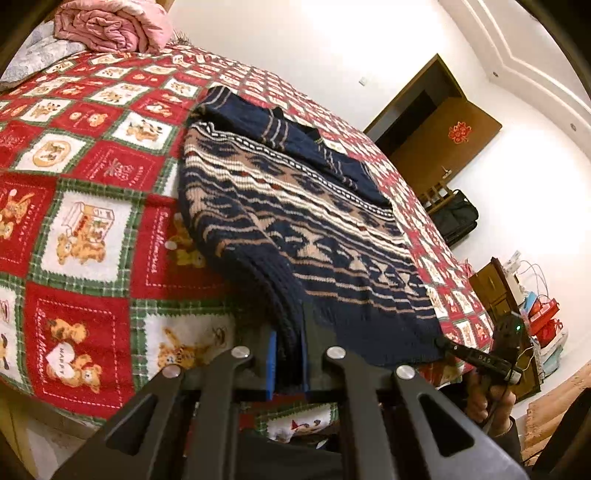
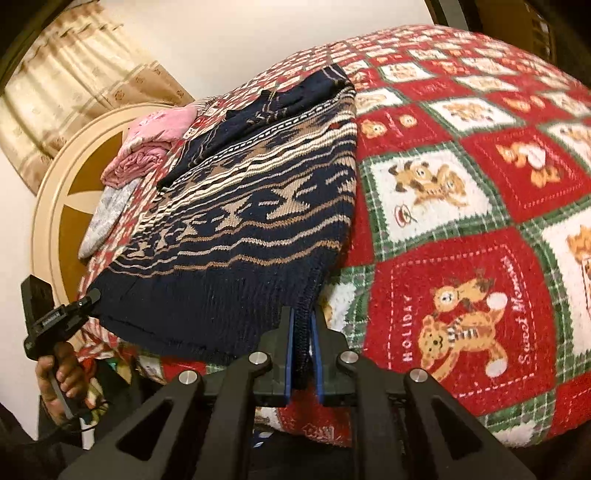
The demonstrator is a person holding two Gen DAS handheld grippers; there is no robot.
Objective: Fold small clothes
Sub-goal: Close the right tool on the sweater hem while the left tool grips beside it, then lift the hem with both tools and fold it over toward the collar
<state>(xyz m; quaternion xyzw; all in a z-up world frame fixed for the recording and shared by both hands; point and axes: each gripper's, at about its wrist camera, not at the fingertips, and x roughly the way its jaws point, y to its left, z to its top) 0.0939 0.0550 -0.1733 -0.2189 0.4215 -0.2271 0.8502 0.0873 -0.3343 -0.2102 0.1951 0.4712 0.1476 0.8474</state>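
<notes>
Along the near hem, your left gripper [image 1: 287,365] and right gripper [image 2: 302,354] each pinch a sweater [image 1: 295,206] corner; its length runs straight away from you.

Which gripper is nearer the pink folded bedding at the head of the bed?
Left. The left gripper grips the sweater hem corner on the side where the pink bedding lies; the right gripper grips the opposite hem corner, farther away.

One patterned sweater [image 1: 295,229], one teddy-bear blanket [image 1: 85,229], two claws (both clamped).
</notes>
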